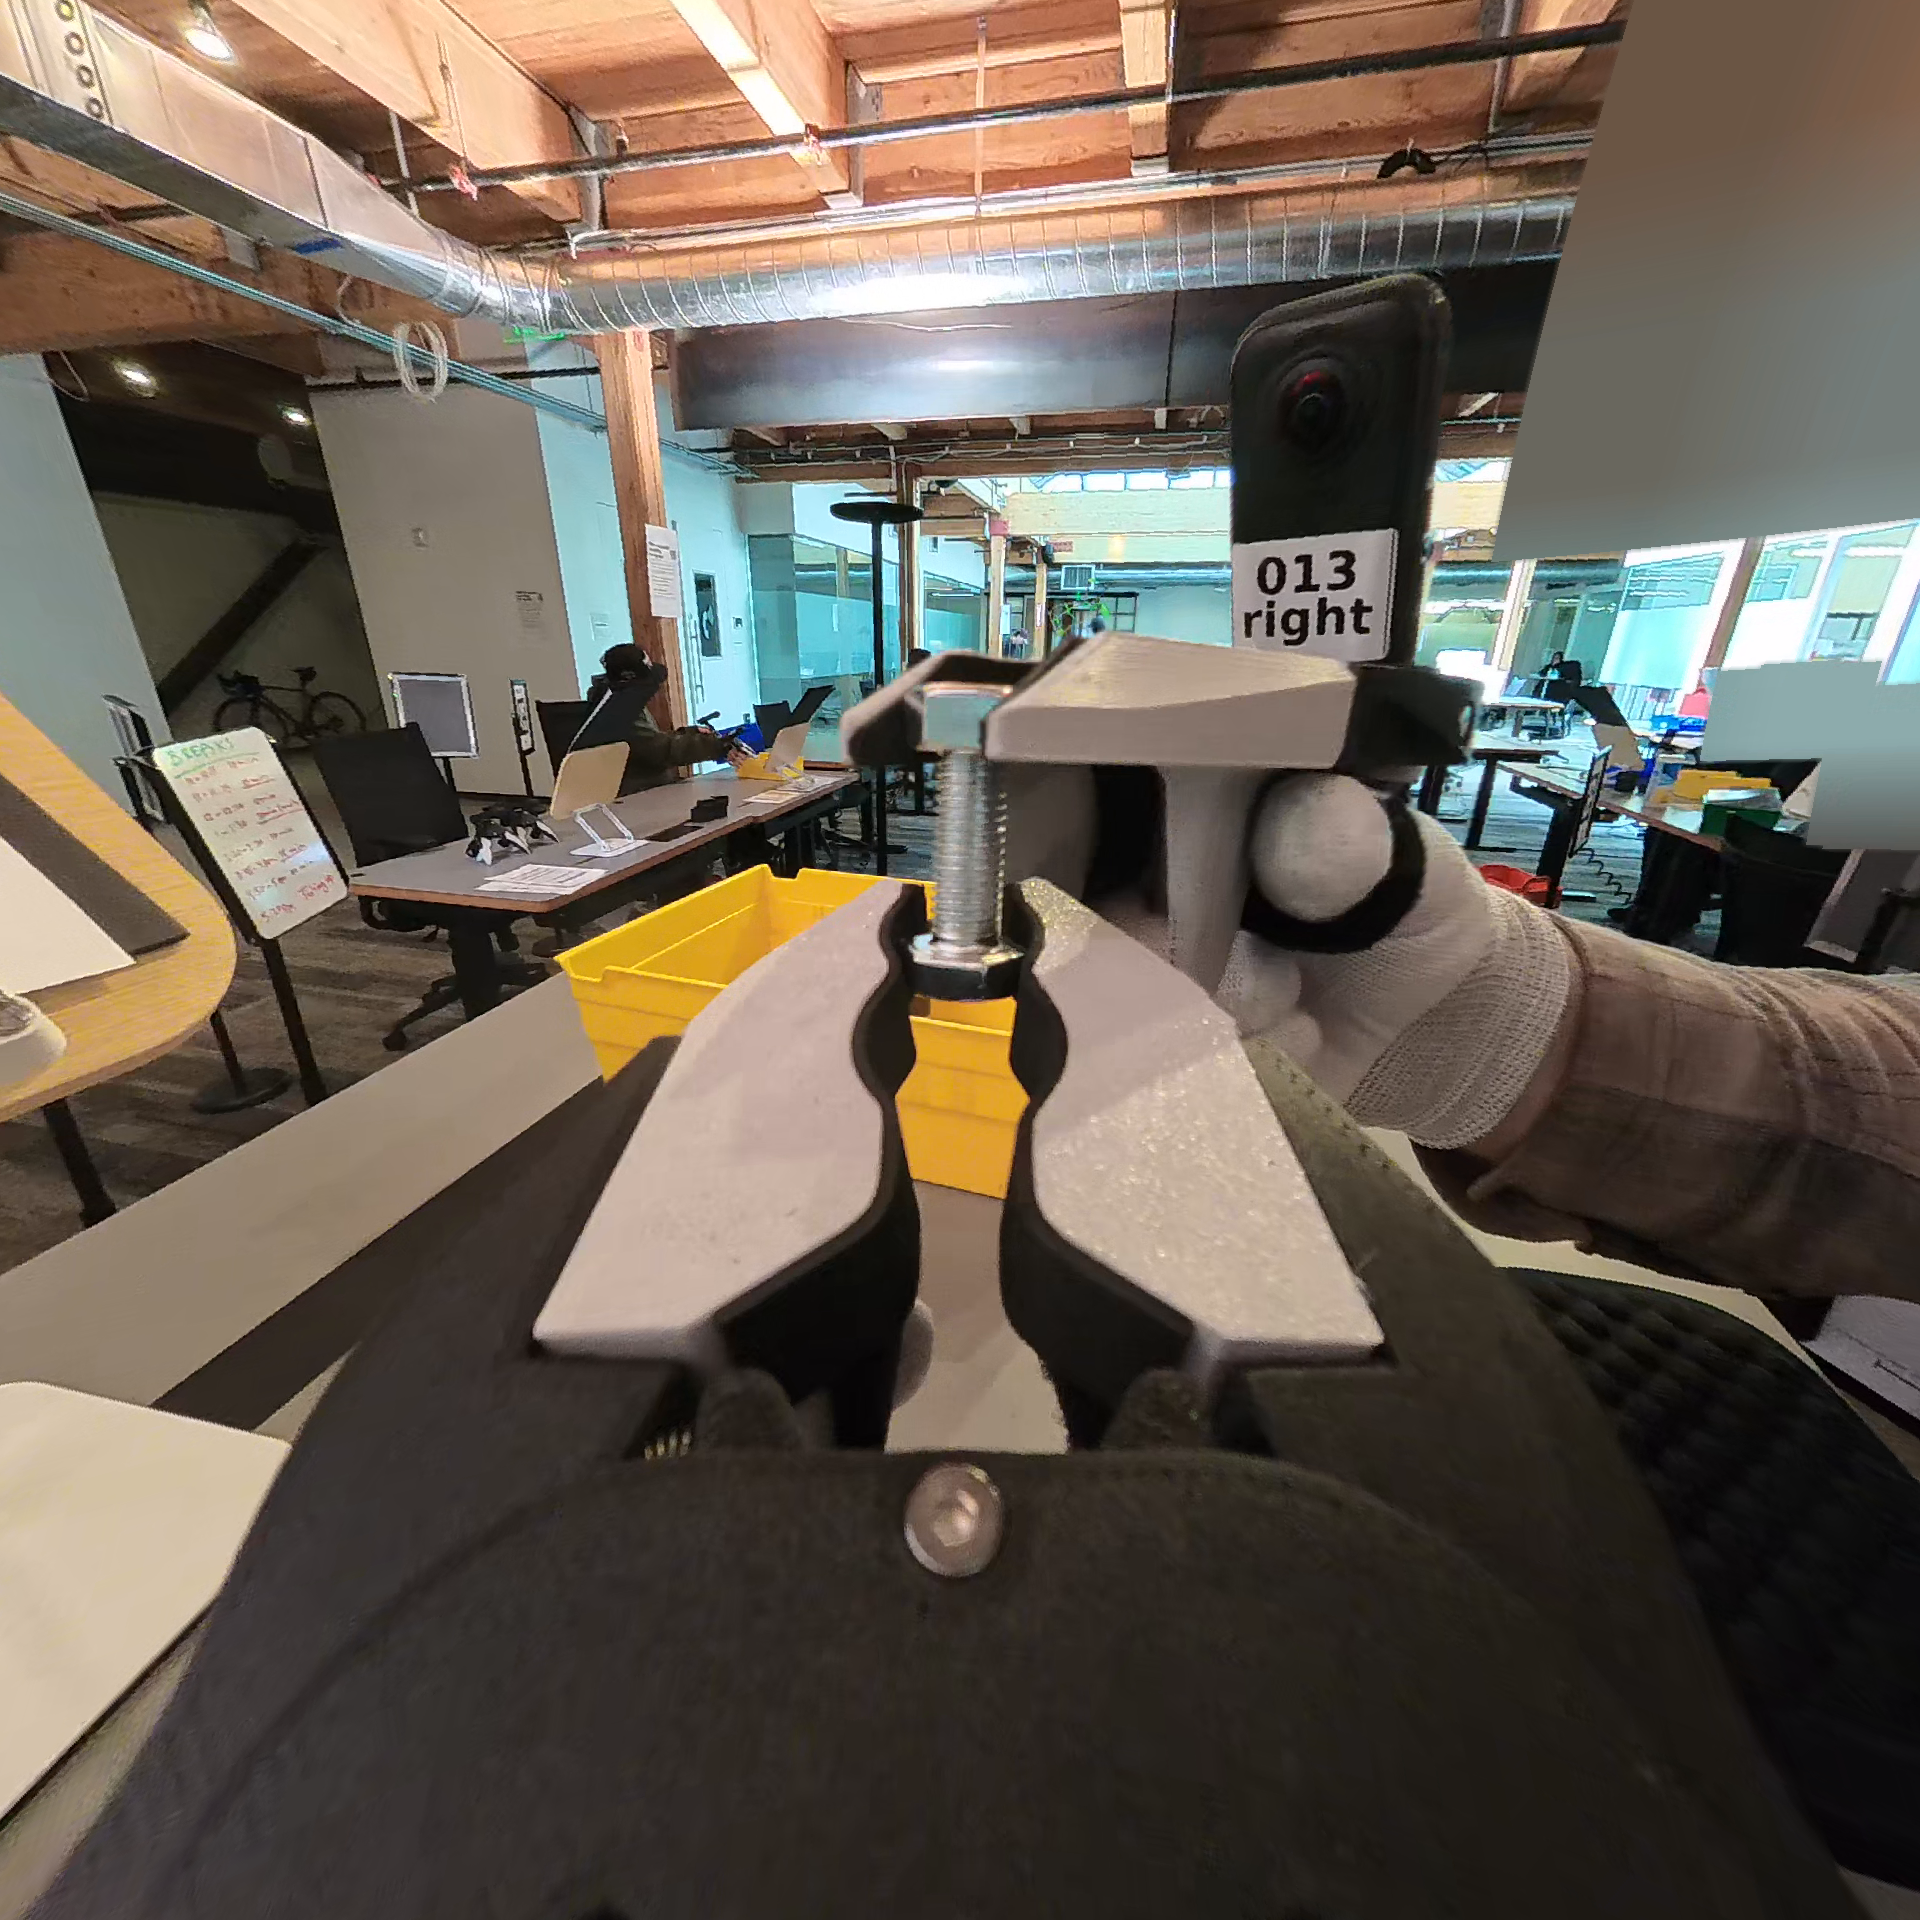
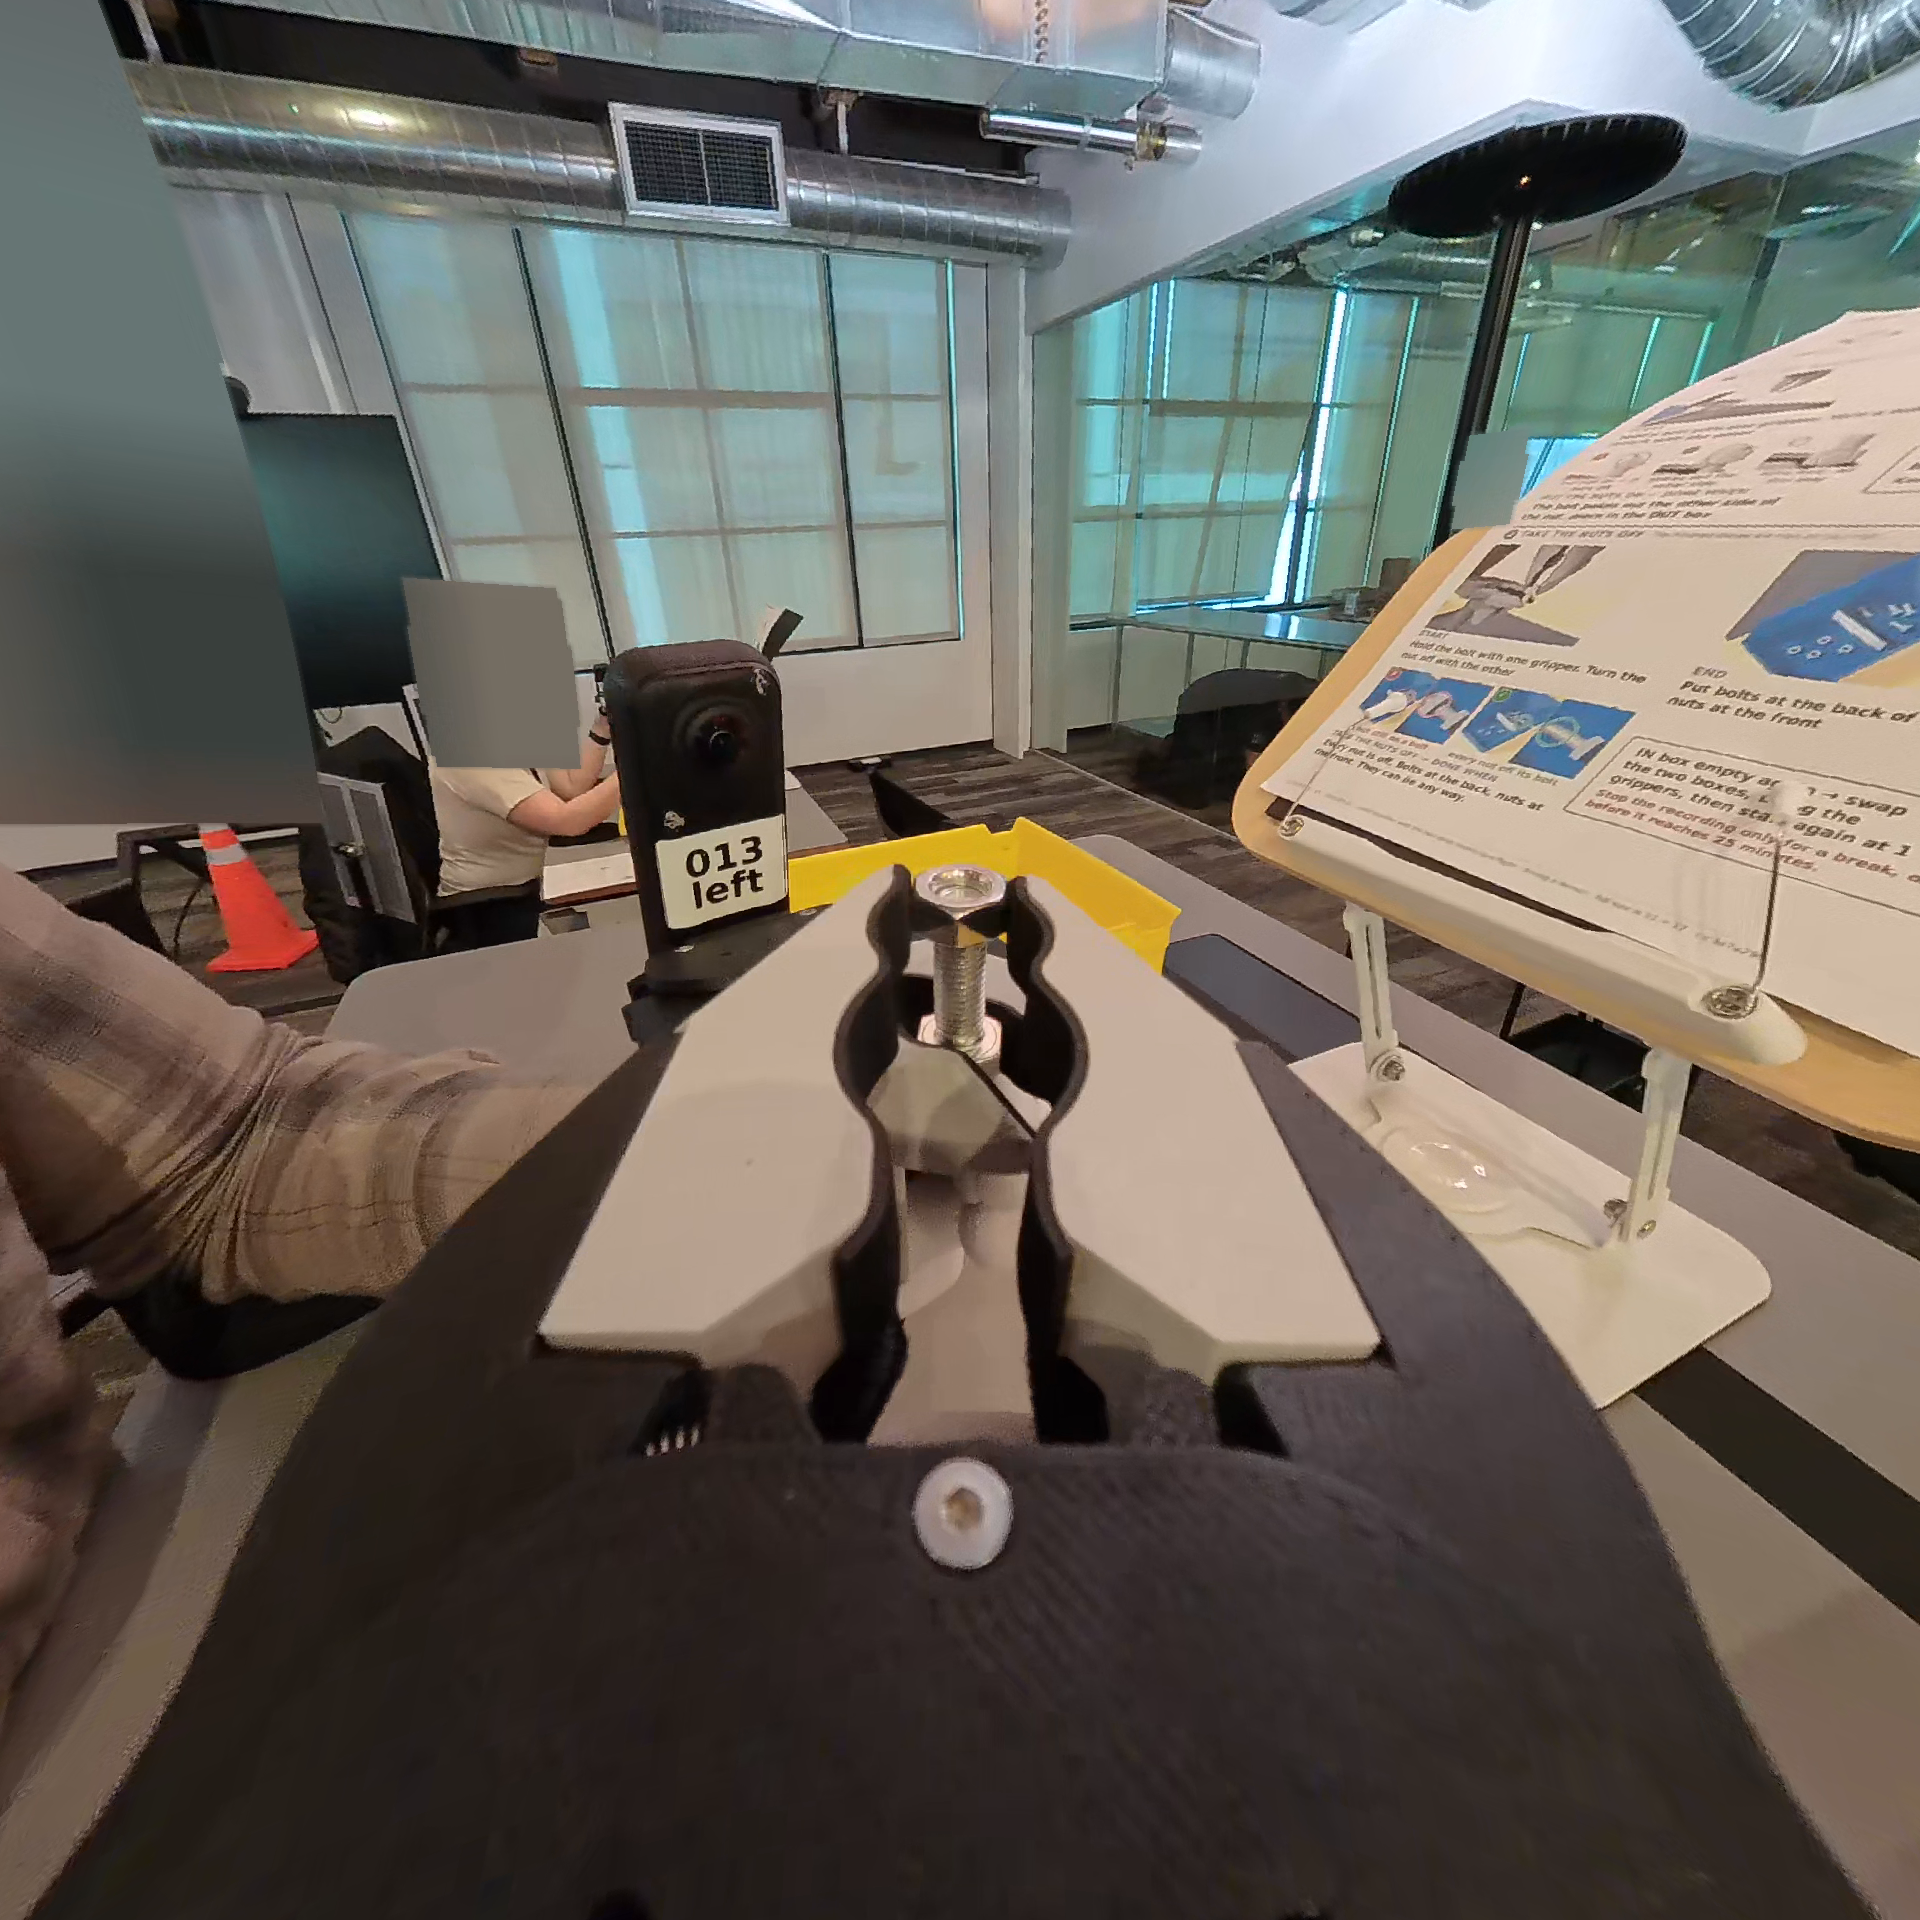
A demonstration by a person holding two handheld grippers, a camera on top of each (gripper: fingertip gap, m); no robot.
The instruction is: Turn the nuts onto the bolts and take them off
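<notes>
In the left wrist view my left gripper (image 1: 961,940) is shut on the hex head of a silver bolt (image 1: 966,831), which stands upright above a yellow bin. My right gripper (image 1: 940,712) comes in from the right, held by a white-gloved hand (image 1: 1392,966), and is shut on a silver nut (image 1: 964,717) at the top of the thread. In the right wrist view my right gripper (image 2: 956,904) clamps the nut (image 2: 956,894) at its tips. The bolt (image 2: 961,987) runs down from the nut to the left gripper (image 2: 961,1060) below it.
The yellow bin (image 1: 727,966) sits on the grey table (image 1: 312,1195) just beyond the grippers; it also shows in the right wrist view (image 2: 1101,894). A white stand with an instruction sheet (image 2: 1621,748) is at the right. Other desks, chairs and seated people are behind. There is about 5 cm between the tips of the two grippers.
</notes>
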